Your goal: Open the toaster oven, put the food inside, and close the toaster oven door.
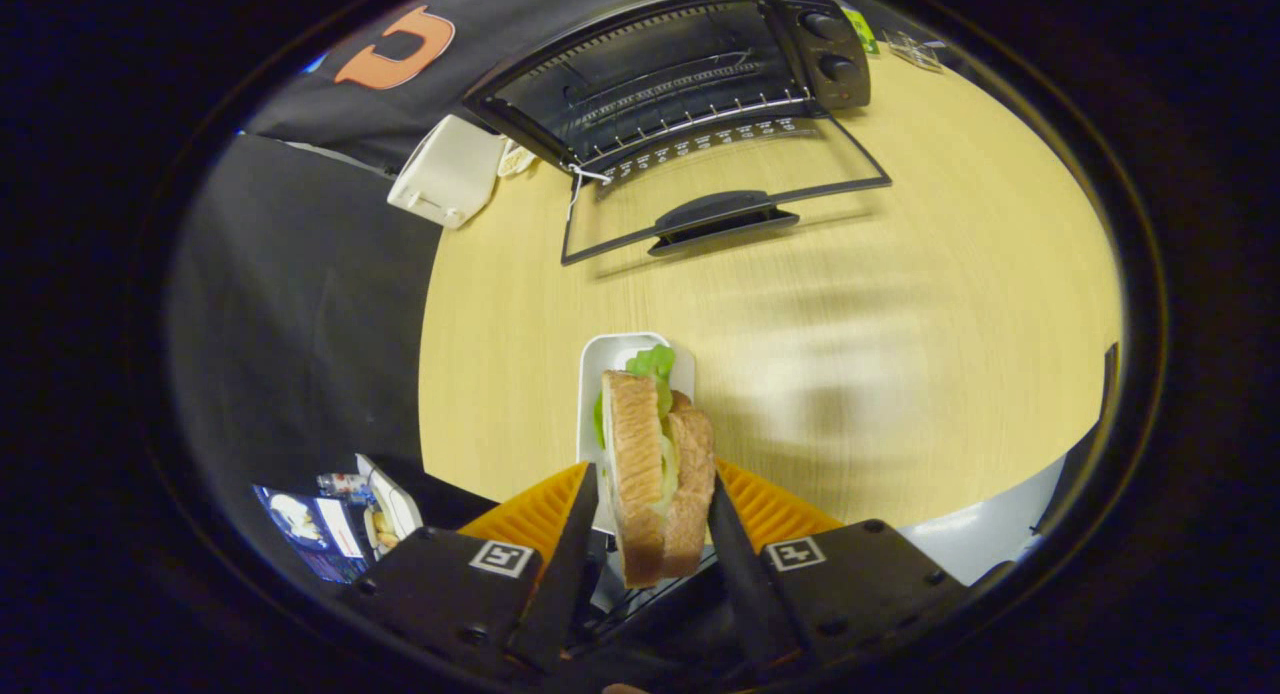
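Pale wood bench carries toaster oven, door dropped open. Nearer, white dish. Fingers clamp sandwich by both bread faces, above dish. Judged soft, light, crushable, filling loose; grip crusts gently.

A round light wooden desk carries a white rectangular plastic box at its far edge. A small rectangular white plate rests near the desk's near edge. Printed packages lie below the desk.
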`<action>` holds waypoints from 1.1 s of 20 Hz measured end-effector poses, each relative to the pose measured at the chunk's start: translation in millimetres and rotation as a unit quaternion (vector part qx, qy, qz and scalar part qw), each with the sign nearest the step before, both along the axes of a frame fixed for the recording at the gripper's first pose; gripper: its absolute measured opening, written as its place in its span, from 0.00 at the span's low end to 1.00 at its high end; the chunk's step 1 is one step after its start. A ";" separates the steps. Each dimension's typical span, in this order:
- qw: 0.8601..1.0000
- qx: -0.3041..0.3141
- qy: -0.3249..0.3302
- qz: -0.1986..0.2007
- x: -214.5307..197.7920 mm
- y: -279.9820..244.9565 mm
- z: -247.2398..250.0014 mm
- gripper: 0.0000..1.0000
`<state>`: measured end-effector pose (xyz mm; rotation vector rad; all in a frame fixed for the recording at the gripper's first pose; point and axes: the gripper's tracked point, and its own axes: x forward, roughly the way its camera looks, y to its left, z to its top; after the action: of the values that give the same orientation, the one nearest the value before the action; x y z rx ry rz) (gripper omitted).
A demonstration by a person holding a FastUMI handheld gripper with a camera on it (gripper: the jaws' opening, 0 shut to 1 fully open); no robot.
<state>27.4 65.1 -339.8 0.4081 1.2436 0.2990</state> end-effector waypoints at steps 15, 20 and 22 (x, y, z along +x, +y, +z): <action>0.998 0.037 -0.041 -0.005 7.2 1.2 63.4 0.31; 0.989 0.107 -0.088 -0.045 32.2 1.3 105.0 0.30; 0.983 0.123 -0.118 -0.067 52.4 -1.8 120.2 0.30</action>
<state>79.8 63.3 -219.5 0.6475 0.9444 0.3765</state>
